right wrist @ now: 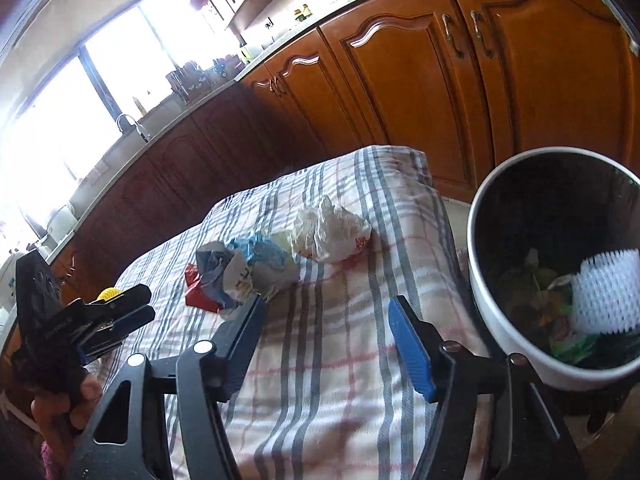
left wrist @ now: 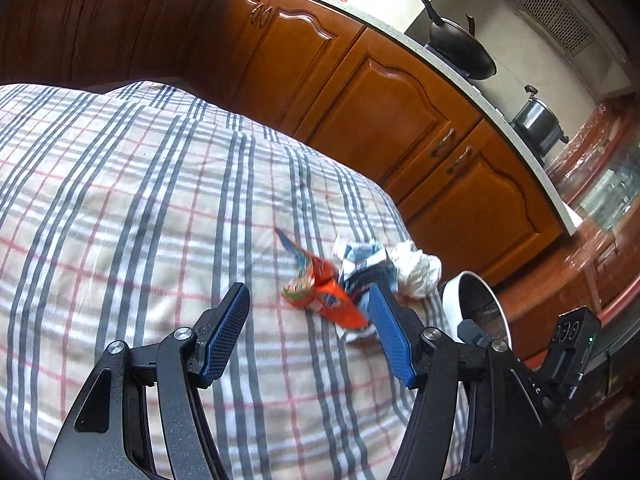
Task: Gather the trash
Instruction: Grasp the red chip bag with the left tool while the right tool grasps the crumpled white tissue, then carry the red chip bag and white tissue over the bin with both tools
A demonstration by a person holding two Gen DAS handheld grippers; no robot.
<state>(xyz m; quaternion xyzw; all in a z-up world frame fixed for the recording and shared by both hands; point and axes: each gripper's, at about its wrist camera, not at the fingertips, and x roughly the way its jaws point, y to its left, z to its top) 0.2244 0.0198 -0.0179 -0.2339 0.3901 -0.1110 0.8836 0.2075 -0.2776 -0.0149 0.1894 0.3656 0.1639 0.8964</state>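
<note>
- The left claw [left wrist: 310, 304] hangs over the checked cloth [left wrist: 140, 208] with its jaws apart and nothing between them. Its right blue pad [left wrist: 390, 336] sits just in front of the orange wrapper [left wrist: 332, 300].
- The trash lies in a small heap on the cloth near its far edge: the orange wrapper, a blue and white crumpled packet [left wrist: 360, 264] against it, and a white crumpled bag [left wrist: 416, 266] beside that.
- The right claw [right wrist: 328, 314] is also open and empty above the cloth, short of the heap.
- A white bin [right wrist: 516, 328] stands just off the cloth's edge, to the right of the heap in the right wrist view. It already holds wrappers and a white foam net [right wrist: 608, 292].
- Brown cabinet doors [left wrist: 400, 112] run behind, under a worktop carrying a black pan [left wrist: 464, 48].
</note>
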